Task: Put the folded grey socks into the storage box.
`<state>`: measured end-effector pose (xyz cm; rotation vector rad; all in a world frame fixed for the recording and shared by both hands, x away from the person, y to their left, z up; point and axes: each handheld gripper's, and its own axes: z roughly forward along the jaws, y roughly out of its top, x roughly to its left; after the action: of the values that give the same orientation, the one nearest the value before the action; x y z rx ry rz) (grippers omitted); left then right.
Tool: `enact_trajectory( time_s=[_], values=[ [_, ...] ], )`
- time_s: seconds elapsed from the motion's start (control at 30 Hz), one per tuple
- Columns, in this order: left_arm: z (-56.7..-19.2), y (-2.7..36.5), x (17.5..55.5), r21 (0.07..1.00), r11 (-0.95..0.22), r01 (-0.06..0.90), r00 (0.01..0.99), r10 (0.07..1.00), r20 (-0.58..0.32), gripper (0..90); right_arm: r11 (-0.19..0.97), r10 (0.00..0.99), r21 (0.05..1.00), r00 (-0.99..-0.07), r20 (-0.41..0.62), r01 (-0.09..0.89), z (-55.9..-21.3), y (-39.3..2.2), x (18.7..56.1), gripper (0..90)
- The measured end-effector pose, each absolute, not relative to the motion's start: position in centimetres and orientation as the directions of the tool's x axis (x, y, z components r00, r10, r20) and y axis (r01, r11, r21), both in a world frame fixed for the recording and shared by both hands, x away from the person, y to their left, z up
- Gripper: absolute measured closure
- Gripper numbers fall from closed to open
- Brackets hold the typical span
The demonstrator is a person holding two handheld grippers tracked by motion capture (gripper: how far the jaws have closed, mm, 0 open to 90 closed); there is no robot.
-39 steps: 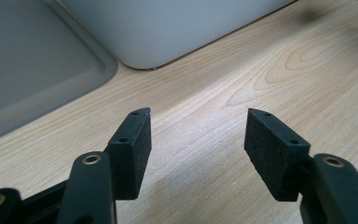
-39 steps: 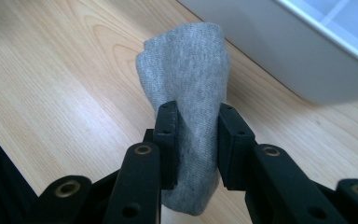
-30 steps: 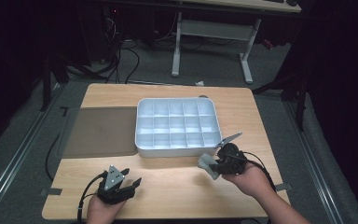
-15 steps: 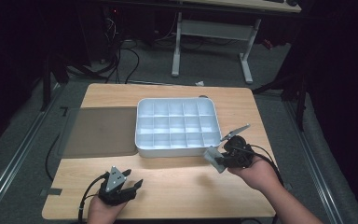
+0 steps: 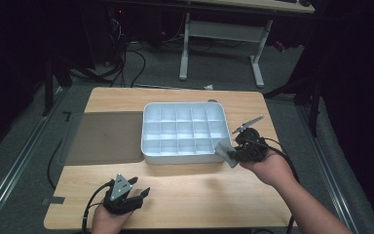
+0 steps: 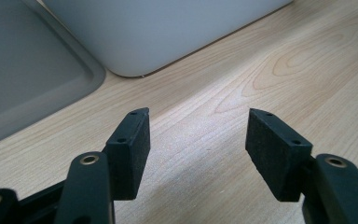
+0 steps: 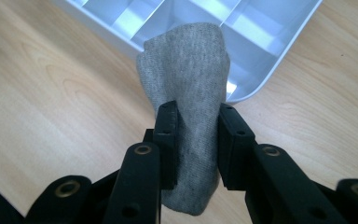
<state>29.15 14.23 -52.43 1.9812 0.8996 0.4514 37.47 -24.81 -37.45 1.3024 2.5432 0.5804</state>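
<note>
Right gripper (image 7: 196, 140) clamps a grey sock (image 7: 189, 102).
White compartment tray (image 7: 279, 56) lies toward twelve o'clock, wooden table (image 7: 51, 107) underneath.

A flat grey mat (image 5: 108, 137) lies on the wooden table (image 5: 185, 195), touching the left side of the tray. Behind the table, on the grey floor (image 5: 151, 68), stands a white desk frame (image 5: 221, 34), and black cables (image 5: 121, 56) trail near it at the left.

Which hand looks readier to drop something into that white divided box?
The right: its gripper already pinches a grey cloth beside the white tray. The left gripper is open, farther off.
</note>
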Motion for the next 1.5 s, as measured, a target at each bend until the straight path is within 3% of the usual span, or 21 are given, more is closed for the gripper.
enact_trajectory(
  time_s=[0.73, 1.5],
  values=[
    [-52.5, 14.4, 29.2, 0.840, -0.341, 0.422, 0.674, 0.738, -0.038, 40.4, 0.503, 0.859, 0.329, -0.504, -0.089, 0.800, -40.4, -22.6, 44.3, 73.5],
    [-52.6, 14.3, 29.2, 0.832, -0.359, 0.423, 0.684, 0.729, -0.033, 40.2, 0.494, 0.868, 0.291, -0.482, -0.118, 0.819, -41.4, -22.4, 45.5, 73.5]
  ],
)
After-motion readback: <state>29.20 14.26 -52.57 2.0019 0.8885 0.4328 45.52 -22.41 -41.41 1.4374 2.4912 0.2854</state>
